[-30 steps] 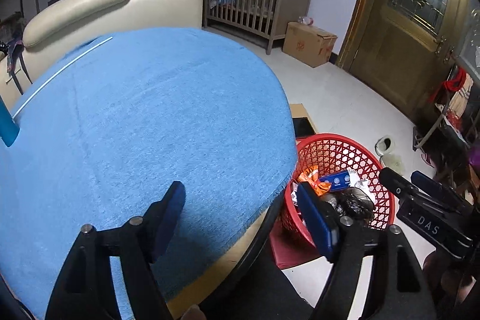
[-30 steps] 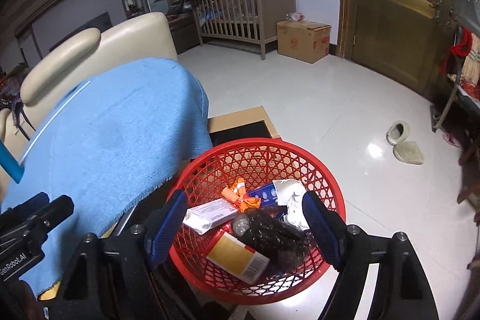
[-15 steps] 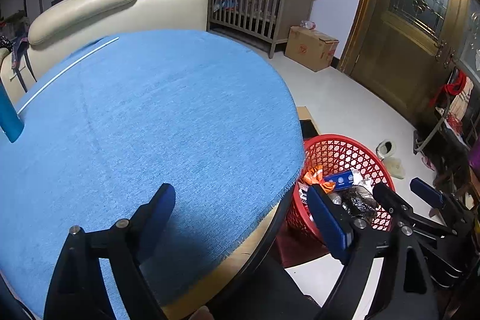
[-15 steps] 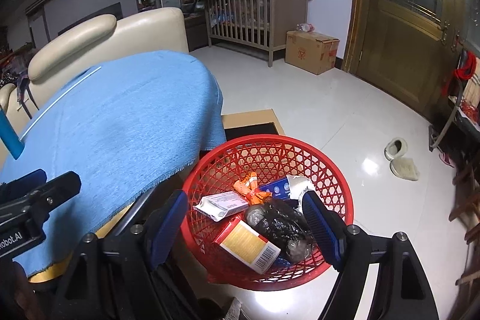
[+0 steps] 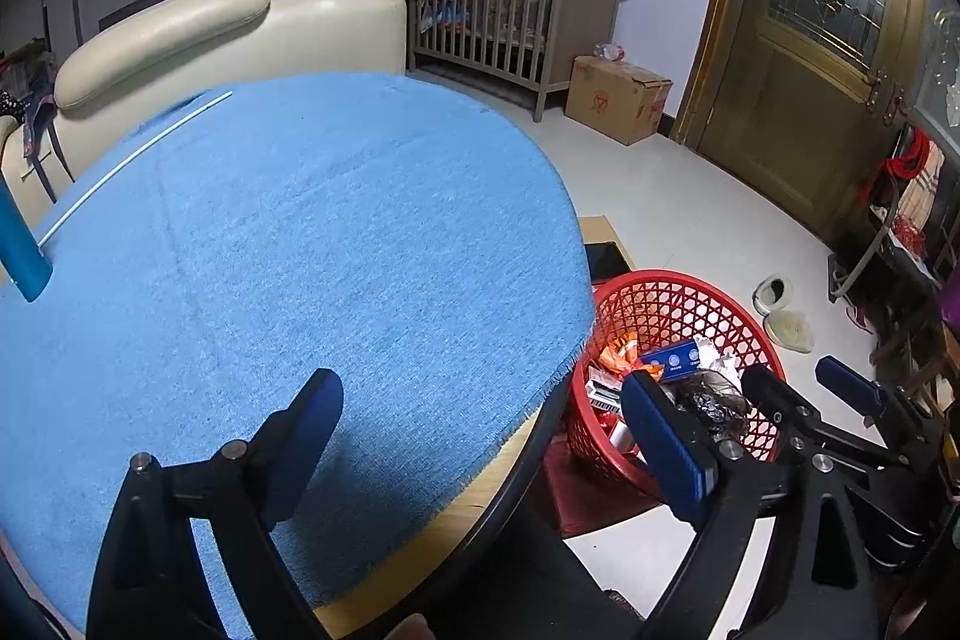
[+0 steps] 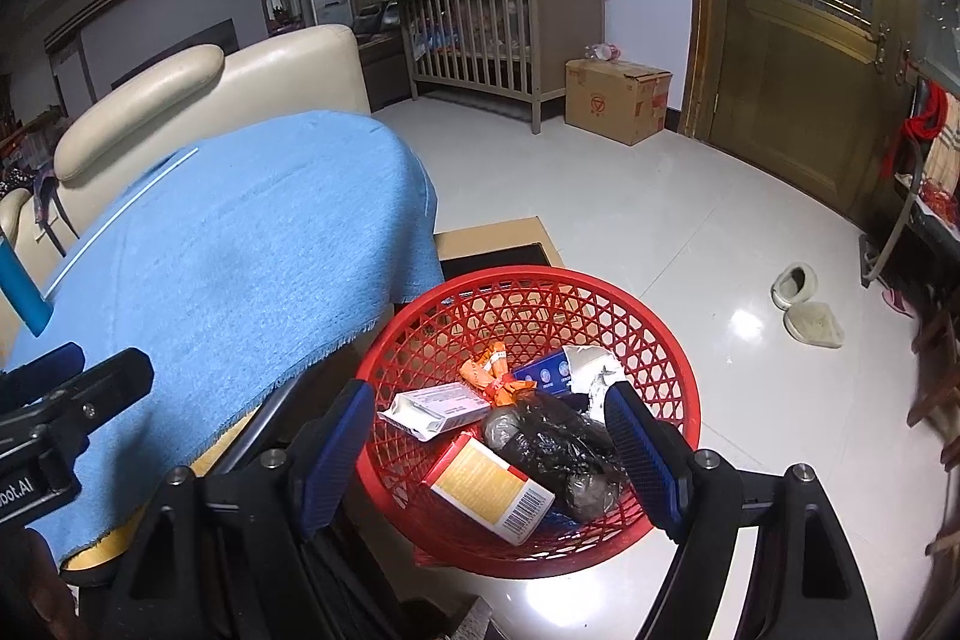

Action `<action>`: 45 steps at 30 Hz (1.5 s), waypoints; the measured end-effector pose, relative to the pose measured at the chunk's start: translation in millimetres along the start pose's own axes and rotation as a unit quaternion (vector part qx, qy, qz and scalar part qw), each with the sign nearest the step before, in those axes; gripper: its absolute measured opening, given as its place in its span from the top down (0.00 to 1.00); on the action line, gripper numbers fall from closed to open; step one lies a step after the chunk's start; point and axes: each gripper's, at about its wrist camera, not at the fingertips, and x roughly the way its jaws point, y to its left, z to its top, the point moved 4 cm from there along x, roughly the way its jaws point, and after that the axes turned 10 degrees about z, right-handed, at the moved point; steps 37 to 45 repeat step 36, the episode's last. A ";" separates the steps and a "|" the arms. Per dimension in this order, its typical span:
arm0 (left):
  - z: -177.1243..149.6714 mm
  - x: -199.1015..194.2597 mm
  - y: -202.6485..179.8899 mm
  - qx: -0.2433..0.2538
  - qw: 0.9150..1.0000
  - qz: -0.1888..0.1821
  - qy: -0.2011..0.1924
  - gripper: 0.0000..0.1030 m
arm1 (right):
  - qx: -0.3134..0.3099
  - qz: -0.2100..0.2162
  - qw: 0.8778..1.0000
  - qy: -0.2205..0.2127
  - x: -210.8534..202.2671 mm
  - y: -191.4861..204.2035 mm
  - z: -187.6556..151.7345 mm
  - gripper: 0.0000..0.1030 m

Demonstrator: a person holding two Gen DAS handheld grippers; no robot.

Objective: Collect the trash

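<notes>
A red mesh basket (image 6: 660,334) stands on the floor beside the round table with a blue cloth (image 5: 300,232). In it lie a black plastic bag (image 6: 558,448), a white carton (image 6: 438,406), an orange and white box with a barcode (image 6: 492,484), an orange wrapper (image 6: 495,376) and a blue packet (image 6: 546,370). My right gripper (image 6: 489,394) hangs open above the basket, holding nothing. Over the table's near edge, my left gripper (image 5: 480,388) has its jaws opening, with nothing between them. The basket (image 5: 678,298) shows at the left view's lower right.
A blue upright object (image 5: 21,250) stands at the table's far left. Behind the table is a cream sofa (image 5: 240,34). A wooden crib (image 6: 504,28), a cardboard box (image 6: 618,100) and a wooden door (image 6: 798,58) line the far side. Two slippers (image 6: 807,304) lie on the tiled floor.
The left gripper's jaws have spread wider over the table edge. The right gripper has kept the same width above the basket. Nothing was picked up or dropped.
</notes>
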 end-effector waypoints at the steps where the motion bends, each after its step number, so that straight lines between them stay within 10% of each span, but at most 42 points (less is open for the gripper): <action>1: 0.1 0.0 0.6 0.000 1.000 0.003 -0.001 0.09 | 0.000 0.000 1.000 -0.001 -0.4 0.0 0.0 0.21; 45: -9.2 -3.8 -22.4 0.044 0.999 -0.020 -0.007 0.09 | 0.004 -0.018 1.000 -0.008 -10.4 -2.1 -5.2 0.21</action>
